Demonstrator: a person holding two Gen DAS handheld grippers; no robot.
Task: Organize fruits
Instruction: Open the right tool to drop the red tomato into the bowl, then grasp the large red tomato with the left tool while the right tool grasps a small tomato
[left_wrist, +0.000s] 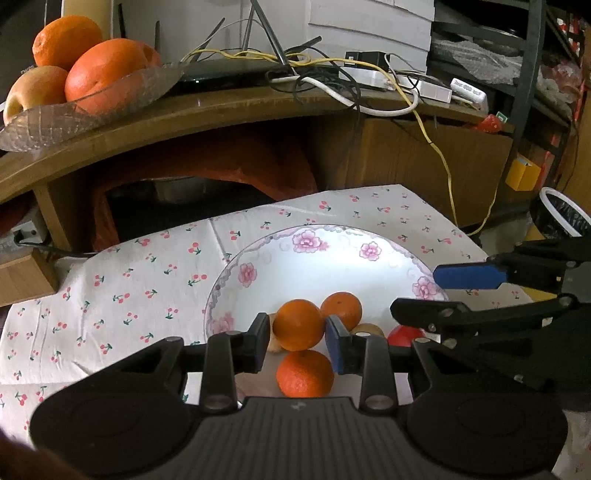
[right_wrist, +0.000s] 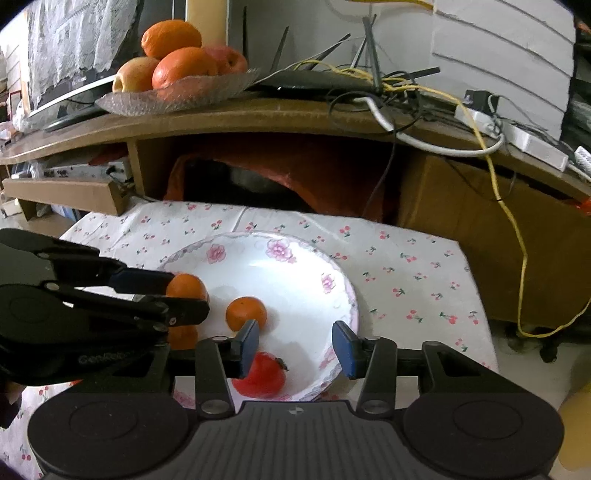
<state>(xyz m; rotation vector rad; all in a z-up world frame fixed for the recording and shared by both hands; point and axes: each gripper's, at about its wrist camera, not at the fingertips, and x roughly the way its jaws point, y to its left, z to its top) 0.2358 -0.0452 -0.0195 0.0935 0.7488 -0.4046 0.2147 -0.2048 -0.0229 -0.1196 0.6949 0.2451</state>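
1. Three small oranges sat on the flowered plate (left_wrist: 373, 236), which lay on a cherry-print cloth (left_wrist: 122, 291) over the low table.
2. One orange (left_wrist: 298, 324) was caught between the pads of the left gripper (left_wrist: 297, 341), and both pads seemed to press its sides — clamped on it, as far as I could see.
3. A second orange (left_wrist: 341, 309) lay just behind and to the right of the held one, and a third orange (left_wrist: 305, 373) lay nearer the camera, under the gripper's crossbar.
4. A red fruit (right_wrist: 263, 374) with a dark stalk rested near the plate's front edge, below the left finger of the right gripper (right_wrist: 293, 349).
5. The right gripper's blue pads stood apart with nothing pressed between them — only bare plate showed in the gap.
6. From the left wrist view, a brownish fruit (left_wrist: 367, 328) peeked out between the second orange and the red one; I could not tell what kind it was.
7. Something pale also showed at the left of the held orange, too hidden to name.
8. On the wooden shelf (left_wrist: 229, 107) behind, a glass dish (left_wrist: 74, 118) held large oranges and an apple, well apart from the plate.
9. A tangle of cables (left_wrist: 332, 74), yellow, white and black, lay across the shelf's right side.
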